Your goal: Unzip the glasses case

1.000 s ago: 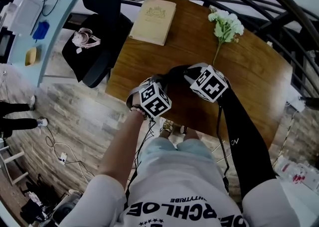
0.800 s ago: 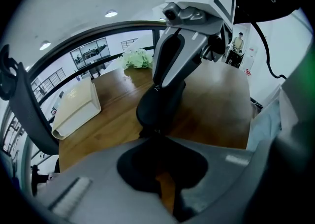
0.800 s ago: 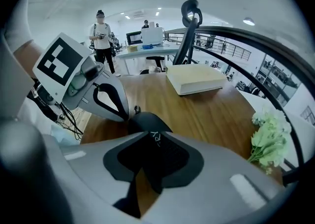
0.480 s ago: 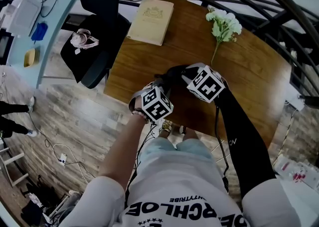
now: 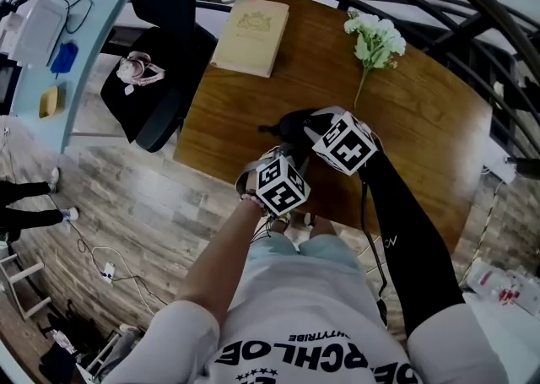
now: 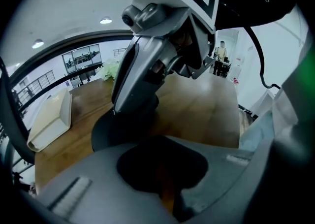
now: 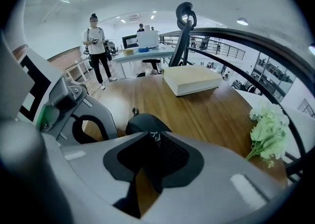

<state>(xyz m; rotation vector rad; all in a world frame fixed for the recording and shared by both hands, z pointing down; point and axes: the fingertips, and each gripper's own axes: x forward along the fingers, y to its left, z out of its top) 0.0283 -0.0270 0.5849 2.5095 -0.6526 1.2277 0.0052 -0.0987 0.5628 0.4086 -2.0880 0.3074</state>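
The black glasses case [image 5: 289, 127] lies near the front edge of the wooden table [image 5: 422, 137]. A small tab [image 5: 265, 129] sticks out at its left end. My right gripper [image 5: 314, 133] comes down on the case from the right, and the right gripper view shows its jaws [image 7: 147, 169] shut on the mesh-textured case [image 7: 145, 123]. My left gripper [image 5: 283, 173] sits at the front edge just below the case, jaws shut [image 6: 165, 178]; I make out nothing between them. In the left gripper view the case [image 6: 118, 132] lies ahead under the right gripper [image 6: 147, 65].
A cream book [image 5: 251, 26] lies at the table's far left and a bunch of white flowers [image 5: 375, 40] at the far middle. A black chair [image 5: 160, 78] with pink headphones [image 5: 139, 66] stands left of the table. A person [image 7: 98, 50] stands beyond it.
My left gripper has moved to the right along the table's front edge and a little toward my body. The right gripper and the case have stayed where they were.
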